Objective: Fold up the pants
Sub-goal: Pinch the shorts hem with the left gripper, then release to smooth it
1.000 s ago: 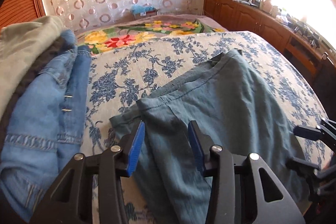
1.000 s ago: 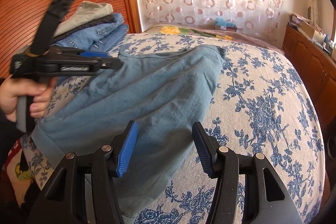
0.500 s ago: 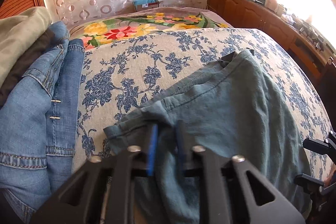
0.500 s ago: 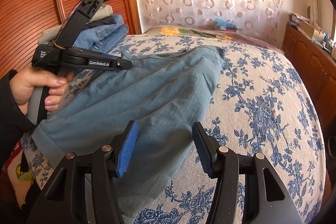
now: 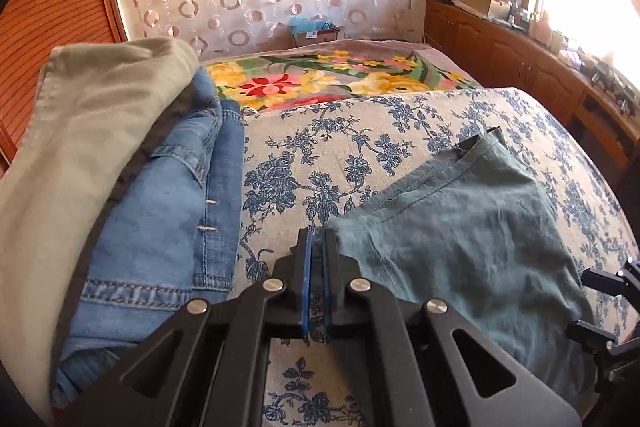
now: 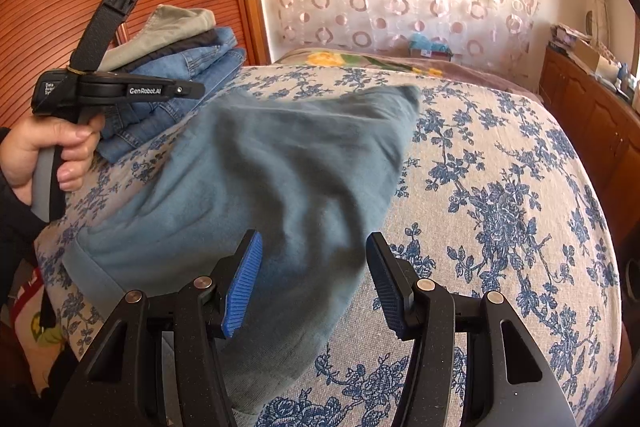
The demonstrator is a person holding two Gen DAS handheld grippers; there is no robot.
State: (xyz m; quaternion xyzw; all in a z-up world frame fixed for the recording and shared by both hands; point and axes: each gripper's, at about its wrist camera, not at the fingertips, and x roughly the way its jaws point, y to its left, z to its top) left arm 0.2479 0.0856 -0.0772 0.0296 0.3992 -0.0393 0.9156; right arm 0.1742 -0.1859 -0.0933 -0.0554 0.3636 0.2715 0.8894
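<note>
Teal-blue pants (image 5: 460,247) lie spread on the flowered bedcover (image 5: 320,155). My left gripper (image 5: 317,239) is shut on the pants' near left corner, with the fabric pinched at the tips of its blue pads. In the right wrist view a hand (image 6: 48,151) holds the left gripper (image 6: 192,91) at the left, and the pants (image 6: 280,167) are drawn up toward it, blurred. My right gripper (image 6: 314,267) hovers open over the pants' near end, its pads apart and touching nothing. Its black fingers (image 5: 600,307) show at the left wrist view's right edge.
A stack of folded clothes (image 5: 160,207), jeans under a khaki piece, sits on the bed's left side (image 6: 180,55). A bright flower blanket (image 5: 320,83) lies at the far end. Wooden cabinets (image 5: 520,67) line the right wall under a window.
The left gripper closed on the pants' corner, then rose and pulled it leftward toward the clothes stack, lifting the fabric. The right gripper stayed put.
</note>
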